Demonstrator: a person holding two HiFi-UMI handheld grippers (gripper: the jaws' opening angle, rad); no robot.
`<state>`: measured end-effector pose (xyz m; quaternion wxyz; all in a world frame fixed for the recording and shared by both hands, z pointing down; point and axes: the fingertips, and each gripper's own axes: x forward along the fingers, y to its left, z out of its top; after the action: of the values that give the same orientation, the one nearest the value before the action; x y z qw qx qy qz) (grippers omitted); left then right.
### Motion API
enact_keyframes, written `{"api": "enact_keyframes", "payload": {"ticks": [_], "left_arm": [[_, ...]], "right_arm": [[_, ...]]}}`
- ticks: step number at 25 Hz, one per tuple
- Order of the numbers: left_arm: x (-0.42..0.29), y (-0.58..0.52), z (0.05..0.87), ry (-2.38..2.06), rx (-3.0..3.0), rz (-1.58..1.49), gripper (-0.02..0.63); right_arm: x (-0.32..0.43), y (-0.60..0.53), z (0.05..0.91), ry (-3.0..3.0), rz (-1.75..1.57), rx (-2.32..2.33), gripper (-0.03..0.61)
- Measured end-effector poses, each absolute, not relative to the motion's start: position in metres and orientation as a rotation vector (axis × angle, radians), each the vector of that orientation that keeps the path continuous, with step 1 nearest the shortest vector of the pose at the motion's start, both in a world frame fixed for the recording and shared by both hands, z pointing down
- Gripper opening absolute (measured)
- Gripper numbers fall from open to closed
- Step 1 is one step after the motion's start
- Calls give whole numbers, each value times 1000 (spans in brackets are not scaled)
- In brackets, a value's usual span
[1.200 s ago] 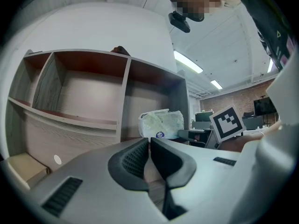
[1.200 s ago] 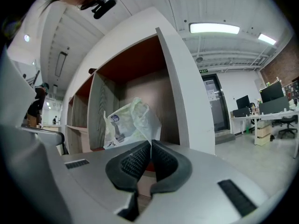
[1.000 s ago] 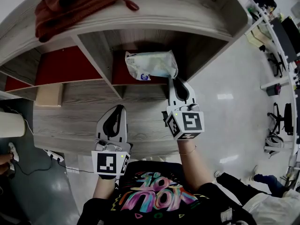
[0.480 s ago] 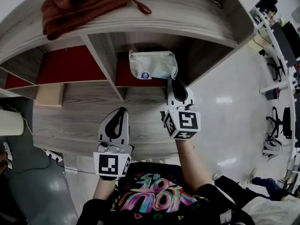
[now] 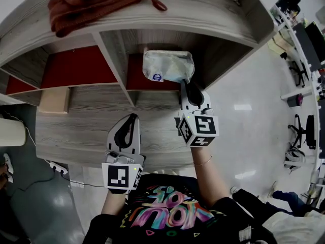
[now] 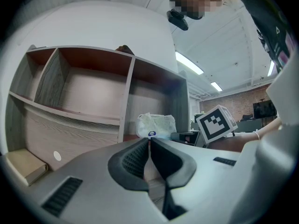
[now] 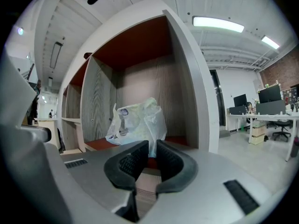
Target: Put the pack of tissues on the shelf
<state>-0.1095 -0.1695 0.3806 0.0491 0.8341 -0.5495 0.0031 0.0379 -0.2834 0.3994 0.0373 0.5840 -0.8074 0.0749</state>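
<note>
The pack of tissues (image 5: pixel 167 66), white crinkled plastic with a small blue round label, rests on the red floor of the shelf's right compartment (image 5: pixel 133 80). In the right gripper view the pack (image 7: pixel 138 120) stands just beyond my right gripper (image 7: pixel 152 143). Its jaws have just been opening and stand slightly apart, with the wrapper's lower corner at the gap and the pads not pressing it. My right gripper (image 5: pixel 187 84) reaches the compartment's front edge. My left gripper (image 5: pixel 132 118) hangs lower left, shut and empty; its own view shows the tips (image 6: pixel 149 140) touching and the pack (image 6: pixel 156 125) ahead.
A grey wooden shelf unit (image 5: pixel 213 14) with red-backed compartments fills the front. A dark red cloth (image 5: pixel 96 1) lies on its top. A tan box (image 5: pixel 53 100) sits at lower left. Office desks and chairs (image 5: pixel 299 131) stand to the right.
The pack has gone a little deeper into the right compartment. The right gripper's jaws have parted from their grip on its corner. The left gripper has stayed put.
</note>
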Motion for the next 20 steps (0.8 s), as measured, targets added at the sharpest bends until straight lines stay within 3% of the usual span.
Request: {"api": "enact_keyframes", "payload": {"ticks": [20], "left_arm": [[-117, -166, 375, -1720, 2534, -8, 32]], "right_arm": [[39, -271, 392, -2554, 240, 1720, 149]]}}
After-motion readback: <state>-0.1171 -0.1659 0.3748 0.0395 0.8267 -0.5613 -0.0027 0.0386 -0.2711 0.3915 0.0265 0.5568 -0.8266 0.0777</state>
